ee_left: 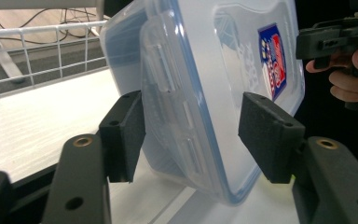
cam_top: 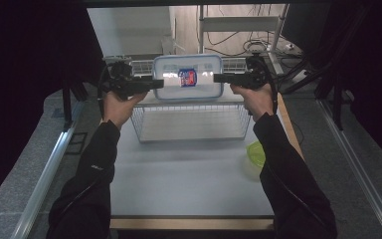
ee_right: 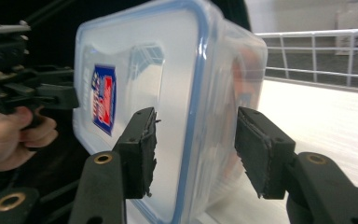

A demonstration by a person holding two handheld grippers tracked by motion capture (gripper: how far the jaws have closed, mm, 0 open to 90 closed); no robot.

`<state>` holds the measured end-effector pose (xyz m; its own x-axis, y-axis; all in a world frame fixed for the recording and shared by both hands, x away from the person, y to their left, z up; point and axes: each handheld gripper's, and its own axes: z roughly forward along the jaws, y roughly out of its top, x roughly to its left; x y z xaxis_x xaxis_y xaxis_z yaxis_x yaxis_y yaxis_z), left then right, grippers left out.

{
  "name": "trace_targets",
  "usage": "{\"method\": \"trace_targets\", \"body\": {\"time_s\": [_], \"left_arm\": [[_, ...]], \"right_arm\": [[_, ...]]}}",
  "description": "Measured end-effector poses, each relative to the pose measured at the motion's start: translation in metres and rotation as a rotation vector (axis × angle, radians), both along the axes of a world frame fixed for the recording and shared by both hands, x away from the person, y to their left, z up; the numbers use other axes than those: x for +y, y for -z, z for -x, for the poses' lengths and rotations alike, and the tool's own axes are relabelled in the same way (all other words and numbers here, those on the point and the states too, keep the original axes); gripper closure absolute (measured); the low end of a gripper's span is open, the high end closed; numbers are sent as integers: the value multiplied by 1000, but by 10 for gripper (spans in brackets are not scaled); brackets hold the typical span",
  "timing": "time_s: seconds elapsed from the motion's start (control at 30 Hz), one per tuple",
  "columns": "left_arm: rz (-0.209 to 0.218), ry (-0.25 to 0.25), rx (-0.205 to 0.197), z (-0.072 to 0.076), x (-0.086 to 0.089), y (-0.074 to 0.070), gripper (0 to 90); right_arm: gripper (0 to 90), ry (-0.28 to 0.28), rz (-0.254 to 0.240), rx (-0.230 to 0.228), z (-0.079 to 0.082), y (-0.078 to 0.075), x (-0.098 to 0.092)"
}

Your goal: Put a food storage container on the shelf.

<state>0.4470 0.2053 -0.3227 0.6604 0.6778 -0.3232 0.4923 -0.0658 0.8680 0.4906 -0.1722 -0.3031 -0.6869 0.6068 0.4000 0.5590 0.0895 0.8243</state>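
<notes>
Clear rectangular plastic container with blue-rimmed lid (cam_top: 188, 77) stands on edge on white surface (cam_top: 179, 174), at back of wire basket (cam_top: 191, 124).

Left gripper (ee_left: 191, 135) and right gripper (ee_right: 193, 149) each straddle an end, jaws half open, pads off plastic, so you hold nothing.

Likely light, stiff, slick. Clamp rim and lid latch, not smooth lid face.
</notes>
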Motion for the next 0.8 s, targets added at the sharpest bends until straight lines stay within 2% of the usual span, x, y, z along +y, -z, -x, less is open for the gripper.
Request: {"method": "trace_targets", "body": {"time_s": [0.1, 0.17, 0.3, 0.4, 0.53, 0.63, 0.7, 0.73, 0.77, 0.8], "left_arm": [[2, 7, 19, -2, -3, 2, 363], [22, 6, 29, -3, -3, 4, 352], [37, 5, 44, -7, -2, 5, 345], [13, -6, 55, -10, -6, 5, 276], [15, -10, 67, -14, -8, 7, 209], [11, -7, 104, -18, -9, 8, 141], [30, -6, 120, -21, -8, 9, 92], [35, -7, 134, -22, -8, 10, 60], [40, -11, 132, -23, -5, 11, 22], [40, -13, 118, -21, -3, 11, 40]], "right_arm": [[466, 9, 18, -9, -1, 2, 2], [454, 23, 60, -24, -1, 4, 6], [458, 26, 40, -14, -2, 6, 6], [472, 33, 60, -30, 0, 7, 5], [471, 38, 41, -25, 0, 10, 3], [483, 36, 20, -27, 1, 10, 0], [484, 36, 44, -36, 2, 9, 0], [483, 36, 40, -33, 2, 10, -1], [484, 35, 38, -31, 2, 10, -1], [484, 36, 40, -34, 2, 11, -2]]}}
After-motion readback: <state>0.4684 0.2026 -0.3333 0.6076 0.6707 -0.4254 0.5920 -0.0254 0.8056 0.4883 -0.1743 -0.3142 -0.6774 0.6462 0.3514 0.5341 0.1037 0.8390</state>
